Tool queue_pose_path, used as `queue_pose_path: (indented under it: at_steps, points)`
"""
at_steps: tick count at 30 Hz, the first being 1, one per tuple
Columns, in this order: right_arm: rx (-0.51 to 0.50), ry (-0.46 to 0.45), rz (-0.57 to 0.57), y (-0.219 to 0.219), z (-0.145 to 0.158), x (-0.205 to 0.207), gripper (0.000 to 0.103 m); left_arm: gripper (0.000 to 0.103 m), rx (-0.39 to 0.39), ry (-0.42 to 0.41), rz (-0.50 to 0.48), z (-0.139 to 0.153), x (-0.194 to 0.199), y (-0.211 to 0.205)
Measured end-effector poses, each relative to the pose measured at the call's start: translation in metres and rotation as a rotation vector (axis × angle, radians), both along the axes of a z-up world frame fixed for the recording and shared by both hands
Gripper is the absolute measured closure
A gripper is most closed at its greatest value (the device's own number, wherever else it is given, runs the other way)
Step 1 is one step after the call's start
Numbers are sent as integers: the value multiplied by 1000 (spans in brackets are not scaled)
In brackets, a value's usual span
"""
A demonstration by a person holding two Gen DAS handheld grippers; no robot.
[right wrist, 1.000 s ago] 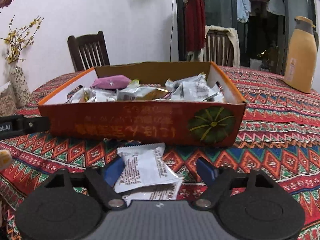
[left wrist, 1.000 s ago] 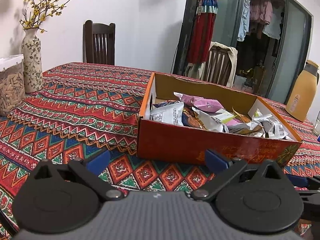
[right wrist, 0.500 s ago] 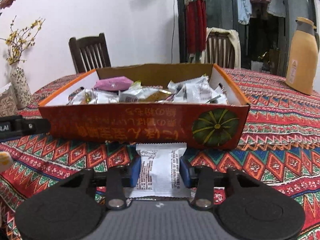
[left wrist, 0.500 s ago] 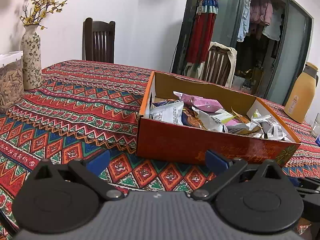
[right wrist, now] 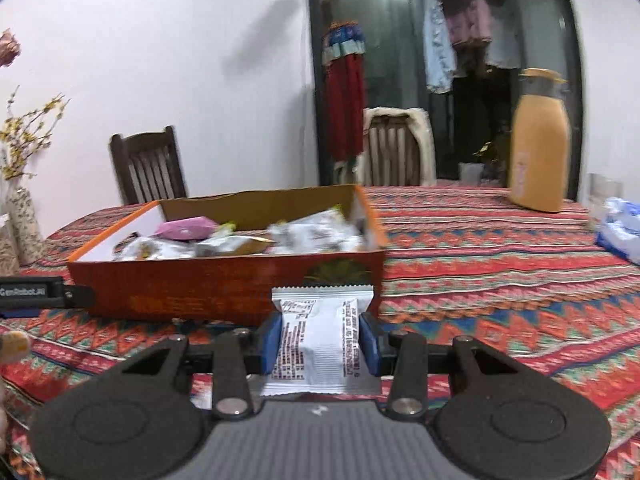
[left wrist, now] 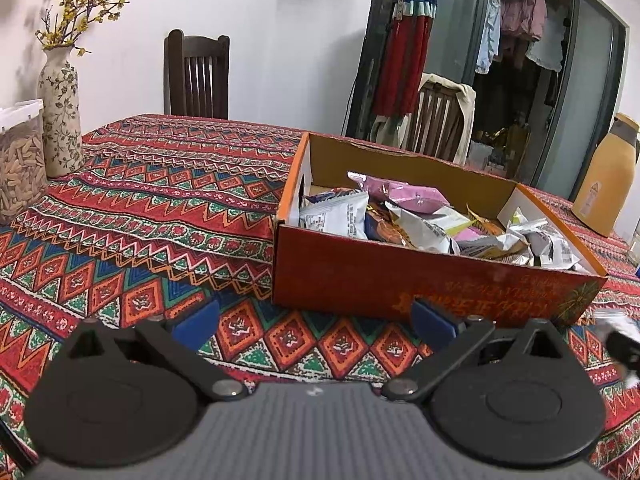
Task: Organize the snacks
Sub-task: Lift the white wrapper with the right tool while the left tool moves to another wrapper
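Right gripper (right wrist: 320,340) has just clamped onto the white snack packet (right wrist: 318,334). A second ago its jaws were wide with the packet lying flat on the tablecloth (right wrist: 500,280); now the blue pads pinch its sides and it's up off the cloth, right in front of the red cardboard box (right wrist: 200,292). So the pick looks done, and I'd guess dropping it in the box is next. Left gripper (left wrist: 316,322) hasn't budged, jaws wide with nothing between them. Its view only catches the packet as a blur at the right edge, but shows the box's pile of wrapped snacks (left wrist: 420,224) much better. Only the right view shows the blue-white pack (right wrist: 620,232) beyond.
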State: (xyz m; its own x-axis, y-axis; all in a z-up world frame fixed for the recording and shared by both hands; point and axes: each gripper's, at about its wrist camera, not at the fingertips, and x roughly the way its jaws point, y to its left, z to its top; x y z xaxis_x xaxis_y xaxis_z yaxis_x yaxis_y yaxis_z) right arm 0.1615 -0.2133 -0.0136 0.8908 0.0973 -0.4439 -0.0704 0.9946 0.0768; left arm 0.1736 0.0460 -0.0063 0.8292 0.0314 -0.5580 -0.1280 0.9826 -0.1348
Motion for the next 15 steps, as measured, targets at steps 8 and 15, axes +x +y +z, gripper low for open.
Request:
queue_pose_path:
  at_steps: [8,15]
  points:
    - [-40,-28,-106,-43,-5,-7,63,0,36,39,-16,-5,7,-7]
    - [12,-23,-66,-53,-14,-7,63,0,122,63,-85,4,5,-46]
